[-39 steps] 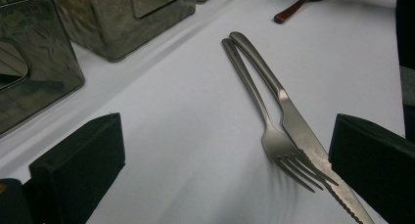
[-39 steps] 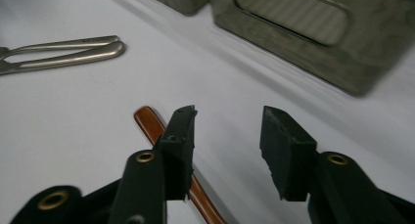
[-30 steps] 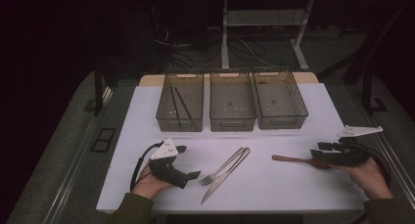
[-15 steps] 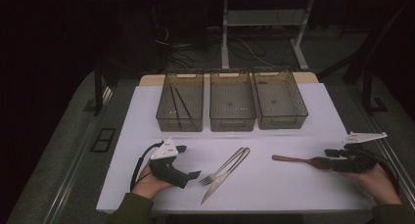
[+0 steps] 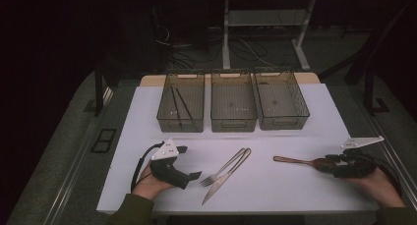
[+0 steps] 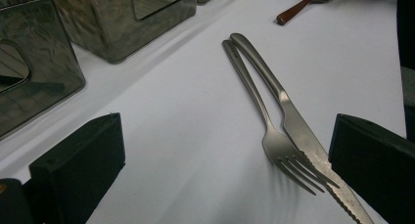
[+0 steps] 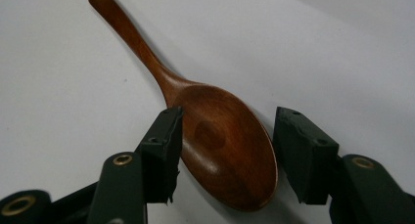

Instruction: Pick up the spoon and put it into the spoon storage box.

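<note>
Right gripper (image 5: 330,165) lies low over the white table top (image 5: 295,136) at its right side, and its jaws have just been opening; they stand spread on either side of the bowl of a wooden spoon (image 7: 215,136). In the right gripper view the left pad sits just against the bowl's edge while the right pad stands clear of it, so nothing is pinched. The spoon lies flat, bowl up, its handle running away from the gripper toward the middle of the table (image 5: 290,160).

Left gripper (image 5: 194,175) rests near the front left of the table, jaws spread wide with nothing between them but bare table. Just beside its tip lie a metal fork (image 6: 266,121) and a serrated table knife (image 6: 293,121), side by side with their handle ends touching and the fork's tines over the knife blade.

Three clear mesh-patterned bins stand in a row at the far side; the left bin (image 5: 162,118) holds a pair of dark chopsticks (image 5: 179,104)
</note>
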